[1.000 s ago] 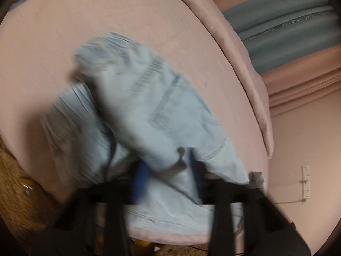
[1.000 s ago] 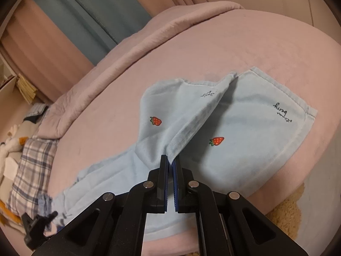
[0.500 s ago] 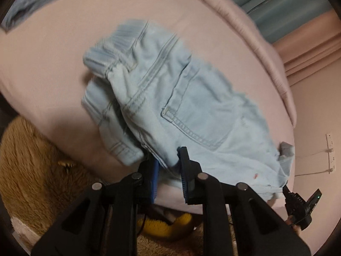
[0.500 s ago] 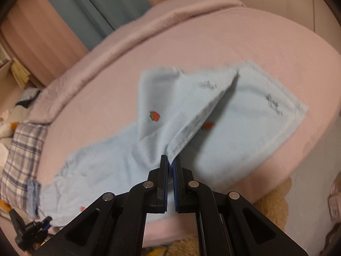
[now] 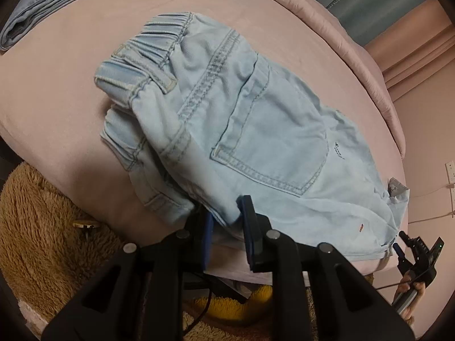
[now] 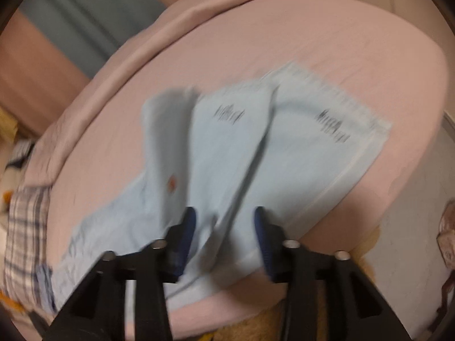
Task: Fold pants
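Note:
Light blue denim pants (image 5: 256, 130) lie on the pink bed (image 5: 57, 85), folded lengthwise with the elastic waistband at the upper left and a back pocket facing up. My left gripper (image 5: 227, 221) is shut on a bunch of fabric at the waist end, near the bed's front edge. In the blurred right wrist view the two pant legs (image 6: 298, 147) lie side by side, partly overlapping. My right gripper (image 6: 224, 227) is opening. The upper leg's edge runs between its blue pads, which do not press it. The right gripper (image 5: 398, 250) also shows small by the leg hems.
Another folded denim garment (image 5: 48, 2) lies at the bed's far left corner. A brown fluffy rug (image 5: 37, 227) and a yellow item (image 5: 227, 307) sit below the bed edge. A plaid cloth (image 6: 25, 227) lies at the left. A rolled pink quilt (image 5: 355, 56) borders the far side.
The right gripper's jaws have opened from shut on the lifted leg edge, and that leg has dropped over the other. The left gripper has sunk and rolled, still holding the waist fabric.

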Demonstrator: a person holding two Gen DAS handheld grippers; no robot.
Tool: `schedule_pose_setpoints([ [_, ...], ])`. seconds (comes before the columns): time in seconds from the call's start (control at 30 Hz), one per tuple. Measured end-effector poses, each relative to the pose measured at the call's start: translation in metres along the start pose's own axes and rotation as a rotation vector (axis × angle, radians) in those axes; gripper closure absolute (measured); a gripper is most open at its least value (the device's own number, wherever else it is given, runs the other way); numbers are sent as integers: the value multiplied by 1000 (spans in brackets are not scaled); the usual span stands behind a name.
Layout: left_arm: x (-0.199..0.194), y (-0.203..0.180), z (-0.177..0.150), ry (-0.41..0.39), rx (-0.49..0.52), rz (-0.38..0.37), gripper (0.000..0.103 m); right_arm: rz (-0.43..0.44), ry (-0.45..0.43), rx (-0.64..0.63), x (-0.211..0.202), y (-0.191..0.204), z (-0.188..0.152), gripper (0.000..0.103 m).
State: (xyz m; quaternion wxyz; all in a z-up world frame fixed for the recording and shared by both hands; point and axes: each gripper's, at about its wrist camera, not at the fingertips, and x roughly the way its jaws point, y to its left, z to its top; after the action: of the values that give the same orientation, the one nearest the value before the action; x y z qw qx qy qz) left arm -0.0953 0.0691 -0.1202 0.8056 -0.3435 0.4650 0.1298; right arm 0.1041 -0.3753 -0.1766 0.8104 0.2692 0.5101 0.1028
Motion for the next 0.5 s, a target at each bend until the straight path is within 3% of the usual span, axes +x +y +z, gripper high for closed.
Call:
schedule_pose_setpoints([
  [0.17, -1, 0, -1, 2, 4, 3, 82, 8, -20, 109, 10, -24, 33, 58],
  [0.37, -1, 0, -2, 3, 2, 2, 82, -29, -27, 104, 35, -22, 61, 59],
  [0.4, -1, -1, -2, 4, 3, 3, 82, -43, -30, 91, 39, -20, 63, 72],
  [0.43, -1, 0, -1, 5, 3, 3, 82, -74, -47, 112, 41, -18, 65, 99],
  [0.5, -2, -1, -1, 8, 4, 2, 82, -89, -58, 103, 37, -17, 68, 99],
])
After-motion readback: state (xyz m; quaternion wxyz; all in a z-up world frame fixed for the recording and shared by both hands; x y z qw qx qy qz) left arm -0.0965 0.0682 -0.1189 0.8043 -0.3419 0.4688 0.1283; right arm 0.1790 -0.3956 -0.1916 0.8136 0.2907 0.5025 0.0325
